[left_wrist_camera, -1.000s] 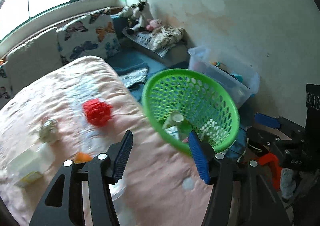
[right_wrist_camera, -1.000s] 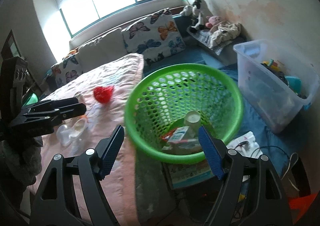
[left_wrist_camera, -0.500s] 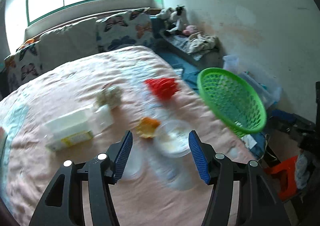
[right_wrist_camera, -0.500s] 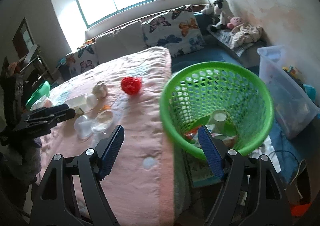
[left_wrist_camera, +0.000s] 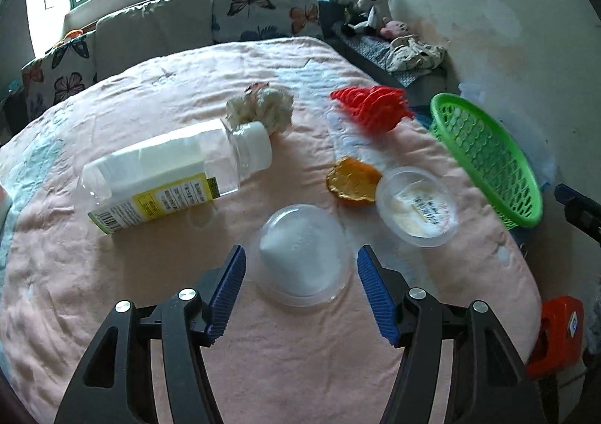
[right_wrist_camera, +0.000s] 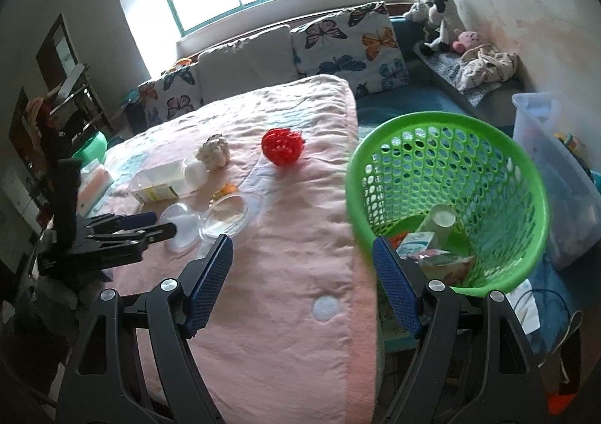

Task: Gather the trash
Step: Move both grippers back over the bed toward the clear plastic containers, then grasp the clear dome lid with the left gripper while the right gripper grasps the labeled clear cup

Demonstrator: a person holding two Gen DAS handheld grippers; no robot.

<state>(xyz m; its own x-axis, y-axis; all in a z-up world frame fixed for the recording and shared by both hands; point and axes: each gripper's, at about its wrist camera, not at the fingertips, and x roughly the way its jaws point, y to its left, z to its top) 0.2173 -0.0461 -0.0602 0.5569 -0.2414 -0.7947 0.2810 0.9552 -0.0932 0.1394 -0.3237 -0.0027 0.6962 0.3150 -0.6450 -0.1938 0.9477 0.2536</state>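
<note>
My left gripper (left_wrist_camera: 300,283) is open and empty, its fingers either side of a clear plastic lid (left_wrist_camera: 302,260) on the pink bed. Beyond lie a clear tub (left_wrist_camera: 417,211), an orange peel (left_wrist_camera: 351,187), a plastic bottle (left_wrist_camera: 169,176), a crumpled paper ball (left_wrist_camera: 263,110) and a red mesh ball (left_wrist_camera: 372,106). The green basket (right_wrist_camera: 447,198) stands off the bed's right edge with a cup and cartons inside. My right gripper (right_wrist_camera: 302,283) is open and empty above the bed's edge beside the basket. The left gripper (right_wrist_camera: 150,228) also shows in the right wrist view.
Butterfly cushions (right_wrist_camera: 349,44) line the window bench behind the bed. A clear storage bin (right_wrist_camera: 556,168) stands right of the basket. Stuffed toys (right_wrist_camera: 439,25) sit on a low shelf by the wall. An orange object (left_wrist_camera: 556,333) lies on the floor at right.
My left gripper has swung left from the basket, over the bed, down to the clear lid. My right gripper has drifted left, so the basket sits further right in its view.
</note>
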